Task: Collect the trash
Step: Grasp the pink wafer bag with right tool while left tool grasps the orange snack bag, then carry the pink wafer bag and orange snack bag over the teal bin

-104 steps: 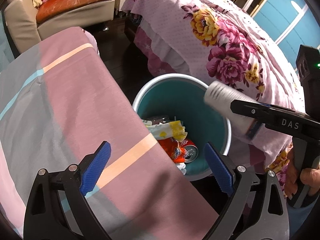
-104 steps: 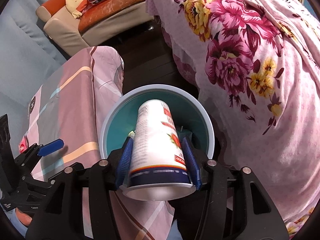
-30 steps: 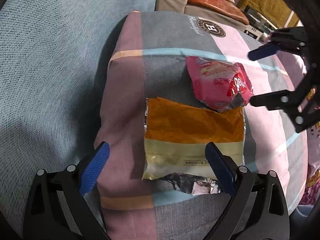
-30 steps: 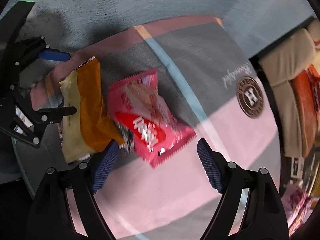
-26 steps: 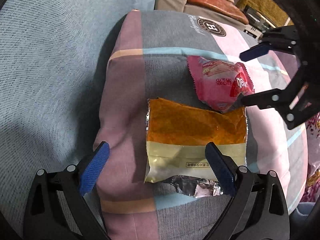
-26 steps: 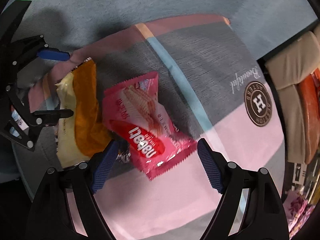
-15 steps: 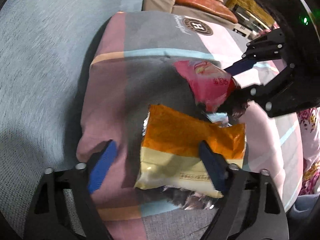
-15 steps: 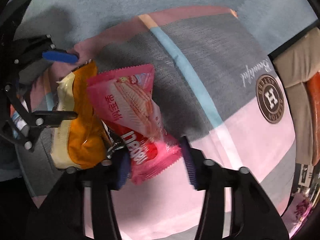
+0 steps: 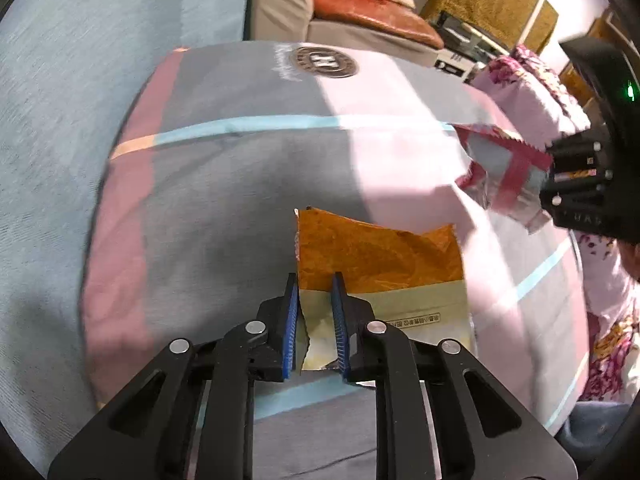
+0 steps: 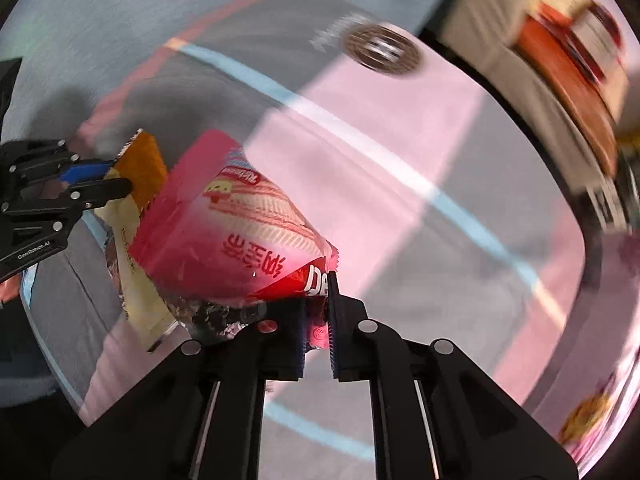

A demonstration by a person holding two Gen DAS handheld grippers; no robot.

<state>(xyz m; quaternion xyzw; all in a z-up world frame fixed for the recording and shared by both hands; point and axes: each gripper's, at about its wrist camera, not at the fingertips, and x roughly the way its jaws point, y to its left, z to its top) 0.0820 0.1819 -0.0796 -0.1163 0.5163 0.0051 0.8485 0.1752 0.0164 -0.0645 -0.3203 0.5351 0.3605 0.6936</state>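
The left gripper (image 9: pixel 315 322) is clenched on the near, pale-yellow end of the orange bag (image 9: pixel 380 264); its blue pads (image 9: pixel 290 320) stand close together with only the crumpled wrapper edge between them; a small white label with print too small to read sits on the yellow band just right of the pads; the rest of the bag lies flat on the cushion (image 9: pixel 248 184), reaching away from the gripper toward the cushion's middle. In the right wrist view the same gripper (image 10: pixel 96 178) shows at the left edge, its black body marked "GenRobot.AI", pinching the orange bag (image 10: pixel 146 168) near the cushion's left side.

The right gripper (image 10: pixel 318 312) is clamped on one corner of the pink wrapper (image 10: pixel 236 236); the pads are nearly closed on the pink film; the wrapper hangs tilted, lifted off the cushion (image 10: pixel 420 200), with its torn silver end crumpled at the lower left. It carries a picture of wafers, white Chinese characters upside down, and part of a white brand word on a red band, cut off by the pad and not readable in full. In the left wrist view the wrapper (image 9: pixel 500 168) shows its silver back beside the right gripper (image 9: pixel 576 184), above the cushion's right part.

The cushion is striped pink, grey and pale blue; a round dark badge (image 9: pixel 325 62) with a letter H sits at its far end; beyond it stands a sofa (image 9: pixel 360 12) with an orange seat.
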